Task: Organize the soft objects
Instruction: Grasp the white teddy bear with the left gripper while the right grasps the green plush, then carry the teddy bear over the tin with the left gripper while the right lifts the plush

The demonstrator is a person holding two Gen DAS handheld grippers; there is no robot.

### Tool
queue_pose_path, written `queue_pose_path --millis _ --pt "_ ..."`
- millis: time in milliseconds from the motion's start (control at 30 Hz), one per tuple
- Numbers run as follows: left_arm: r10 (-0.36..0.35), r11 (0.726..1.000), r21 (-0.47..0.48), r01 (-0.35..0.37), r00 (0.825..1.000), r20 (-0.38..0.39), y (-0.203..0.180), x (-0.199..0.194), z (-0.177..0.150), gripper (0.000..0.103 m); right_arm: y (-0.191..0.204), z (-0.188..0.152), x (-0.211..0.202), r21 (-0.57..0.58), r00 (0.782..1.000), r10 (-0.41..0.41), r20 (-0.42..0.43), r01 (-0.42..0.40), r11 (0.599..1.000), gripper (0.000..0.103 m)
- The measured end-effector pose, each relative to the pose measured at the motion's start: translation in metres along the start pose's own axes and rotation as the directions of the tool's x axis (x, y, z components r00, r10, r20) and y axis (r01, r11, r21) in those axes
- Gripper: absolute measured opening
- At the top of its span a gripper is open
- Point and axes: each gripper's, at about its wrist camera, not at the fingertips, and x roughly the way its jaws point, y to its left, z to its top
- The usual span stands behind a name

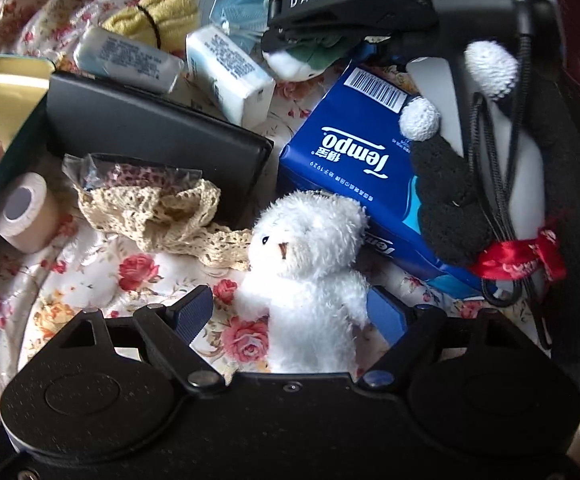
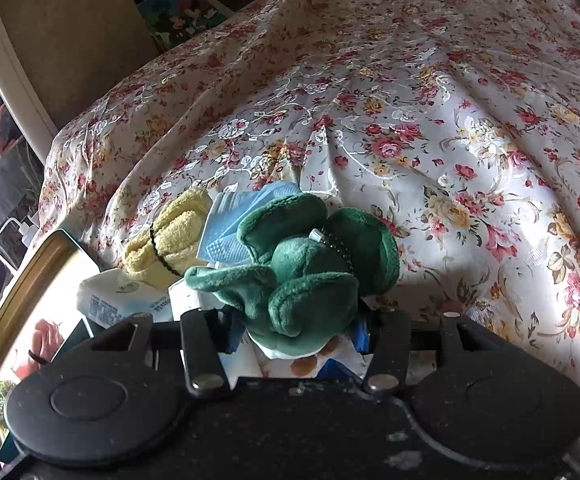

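Note:
A white plush bear (image 1: 303,276) stands on the floral cloth between the fingers of my left gripper (image 1: 290,312), which is open around it; the left finger stands clear of the bear. My right gripper (image 2: 295,328) is shut on a green plush toy (image 2: 309,272) and holds it above the pile; it shows in the left wrist view (image 1: 313,56) at the top. A yellow rolled towel (image 2: 174,236) and a blue cloth (image 2: 234,216) lie just beyond it. A black knitted doll (image 1: 449,184) with white ears hangs at the right.
A blue Tempo tissue pack (image 1: 349,160), two white tissue packs (image 1: 230,72), a black wallet (image 1: 150,132), cream lace (image 1: 162,212) and a tape roll (image 1: 26,212) lie around the bear. A gold tin (image 2: 22,300) with a pink item stands at the left.

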Motion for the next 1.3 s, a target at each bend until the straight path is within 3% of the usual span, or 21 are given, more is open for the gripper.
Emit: queue_pose_path --millis 167,333,467,933,1300 --pt "0.002 1.000 -0.019 -0.002 1.000 0.006 -0.003 0.008 0.009 0.079 0.003 -0.001 0.001 -0.011 1.000 -0.005 0.002 0.005 1.000 0.050" --pt "-0.027 1.000 -0.017 0.027 1.000 -0.002 -0.002 0.013 0.011 0.058 0.002 -0.001 0.002 -0.008 1.000 -0.009 0.003 0.009 1.000 0.050" --pt "-0.036 0.999 -0.026 0.037 0.999 0.015 0.002 0.009 0.006 0.051 0.002 -0.001 0.002 -0.003 1.000 -0.018 0.008 0.018 1.000 0.050" --pt "0.020 0.999 -0.052 -0.012 0.987 0.158 0.015 -0.039 -0.012 0.050 0.003 -0.005 -0.005 0.019 0.994 -0.066 0.083 0.065 0.998 0.050" --pt "0.126 0.984 -0.157 -0.086 0.955 0.269 0.048 -0.079 -0.008 0.050 0.027 -0.014 -0.007 -0.100 0.982 -0.132 0.133 0.146 0.984 0.050"
